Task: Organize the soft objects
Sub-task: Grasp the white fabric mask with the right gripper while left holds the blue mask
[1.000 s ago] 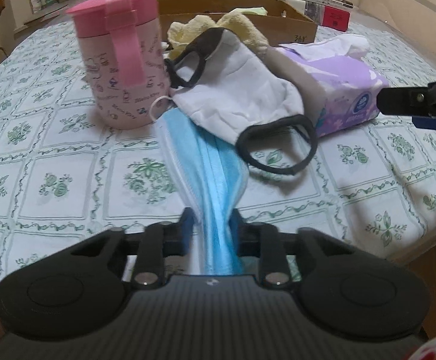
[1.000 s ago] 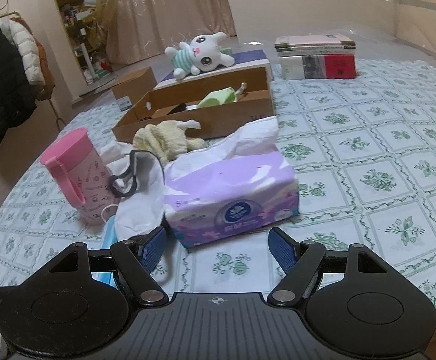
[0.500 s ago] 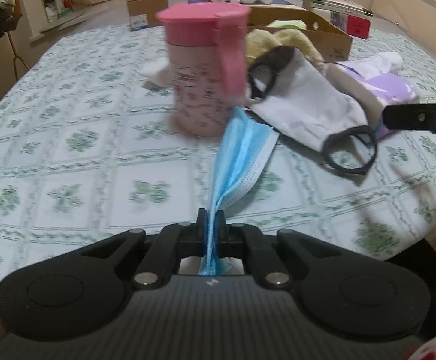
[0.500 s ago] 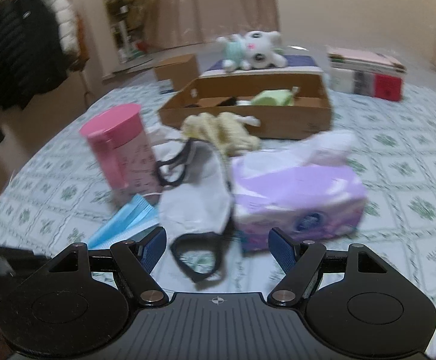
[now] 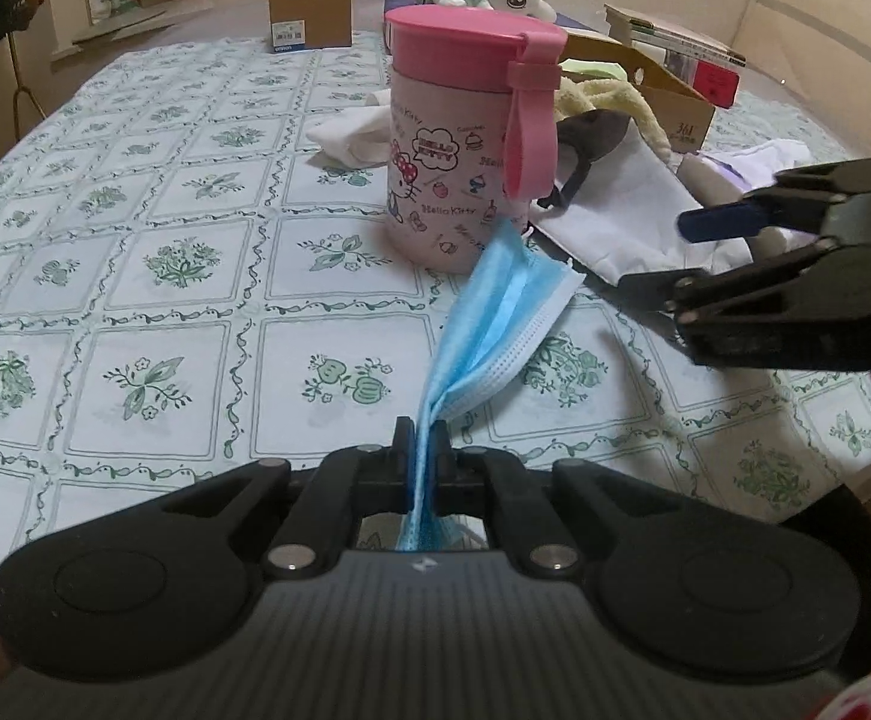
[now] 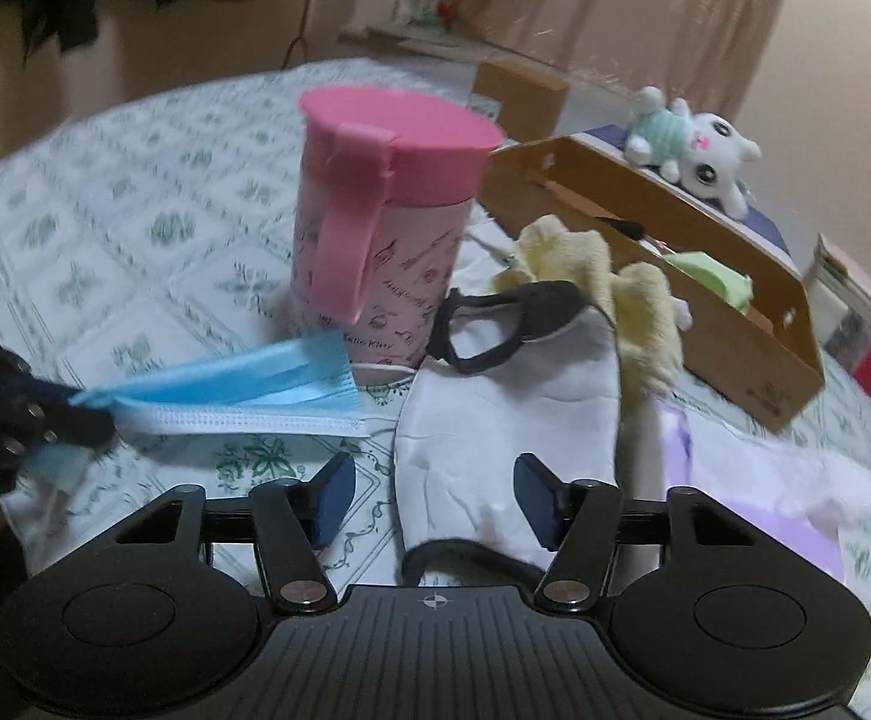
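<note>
Jaws of left gripper (image 5: 422, 450) pinch pleated blue mask (image 5: 495, 312)

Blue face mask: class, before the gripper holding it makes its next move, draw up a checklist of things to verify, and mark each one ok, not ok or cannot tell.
1. Left gripper jaws clamped on the blue face mask: ok.
2. Mask clear of the pink cup: not ok; its far end lies at the cup's base.
3. Mask's ear loop free of the cup: cannot tell; a white loop lies at the cup's foot.
4. Right gripper empty: ok; jaws have just been closing, apart over the white cloth mask, not pressing it.
5. Cardboard box has room: cannot tell.
</note>
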The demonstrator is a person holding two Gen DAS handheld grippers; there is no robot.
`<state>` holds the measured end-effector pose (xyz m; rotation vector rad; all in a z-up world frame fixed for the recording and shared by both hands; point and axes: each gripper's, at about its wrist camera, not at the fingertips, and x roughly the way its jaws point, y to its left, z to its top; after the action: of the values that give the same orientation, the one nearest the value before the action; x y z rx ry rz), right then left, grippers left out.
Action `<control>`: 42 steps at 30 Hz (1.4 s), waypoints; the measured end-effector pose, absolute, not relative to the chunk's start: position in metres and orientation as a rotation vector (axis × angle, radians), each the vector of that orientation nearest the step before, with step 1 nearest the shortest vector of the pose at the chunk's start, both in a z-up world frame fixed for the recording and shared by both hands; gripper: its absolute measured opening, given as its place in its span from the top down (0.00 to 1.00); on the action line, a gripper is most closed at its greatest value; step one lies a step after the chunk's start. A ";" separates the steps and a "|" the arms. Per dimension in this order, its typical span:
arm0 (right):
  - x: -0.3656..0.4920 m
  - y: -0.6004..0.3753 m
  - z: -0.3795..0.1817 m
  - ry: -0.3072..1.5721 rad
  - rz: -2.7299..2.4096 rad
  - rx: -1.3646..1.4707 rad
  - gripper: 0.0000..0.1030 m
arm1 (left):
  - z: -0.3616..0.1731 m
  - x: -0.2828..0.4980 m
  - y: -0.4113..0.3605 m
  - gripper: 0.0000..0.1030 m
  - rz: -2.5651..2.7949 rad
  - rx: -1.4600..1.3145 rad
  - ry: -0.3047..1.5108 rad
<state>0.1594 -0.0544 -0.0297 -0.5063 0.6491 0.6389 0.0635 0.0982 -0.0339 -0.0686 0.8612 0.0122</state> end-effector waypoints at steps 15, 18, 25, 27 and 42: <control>0.157 -0.061 -0.022 0.574 0.578 -0.527 0.92 | -0.029 0.062 0.101 0.97 -0.028 -0.105 0.845; 0.148 -0.072 -0.003 0.528 0.565 -0.476 0.93 | -0.021 0.058 0.094 0.97 -0.039 -0.092 0.829; 0.134 -0.106 0.046 0.473 0.524 -0.309 0.93 | -0.001 0.046 0.078 0.97 -0.069 -0.065 0.791; 0.130 -0.117 0.057 0.458 0.509 -0.280 0.93 | 0.005 0.042 0.073 0.97 -0.078 -0.058 0.780; 0.095 -0.166 0.092 0.418 0.448 -0.149 0.93 | 0.041 0.019 0.039 0.97 -0.157 -0.026 0.714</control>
<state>0.0949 -0.1661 0.0915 -0.1485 0.4180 0.4481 0.0194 0.0394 0.0414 -0.0265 0.7138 -0.1570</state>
